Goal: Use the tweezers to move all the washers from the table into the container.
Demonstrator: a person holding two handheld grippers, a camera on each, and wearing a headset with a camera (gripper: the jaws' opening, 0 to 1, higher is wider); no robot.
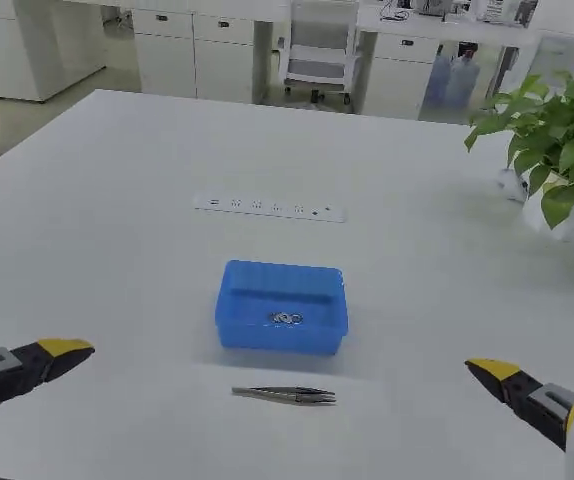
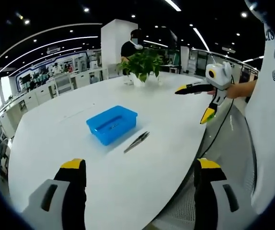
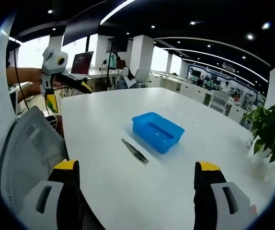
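A blue container (image 1: 282,305) stands on the white table, with several washers (image 1: 286,318) lying on its floor. The steel tweezers (image 1: 283,394) lie flat on the table just in front of it, untouched. My left gripper (image 1: 65,349) hovers at the lower left and my right gripper (image 1: 493,371) at the lower right, both well apart from the tweezers. In the left gripper view my left gripper (image 2: 141,165) is open and empty, with the container (image 2: 111,123) and tweezers (image 2: 137,141) ahead. My right gripper (image 3: 136,166) is open too, facing the tweezers (image 3: 135,151) and container (image 3: 157,131).
A white power strip (image 1: 270,208) lies beyond the container. A potted plant (image 1: 557,150) stands at the table's far right. A mesh office chair (image 3: 27,153) sits at the near table edge. Desks and cabinets (image 1: 227,45) line the back of the room.
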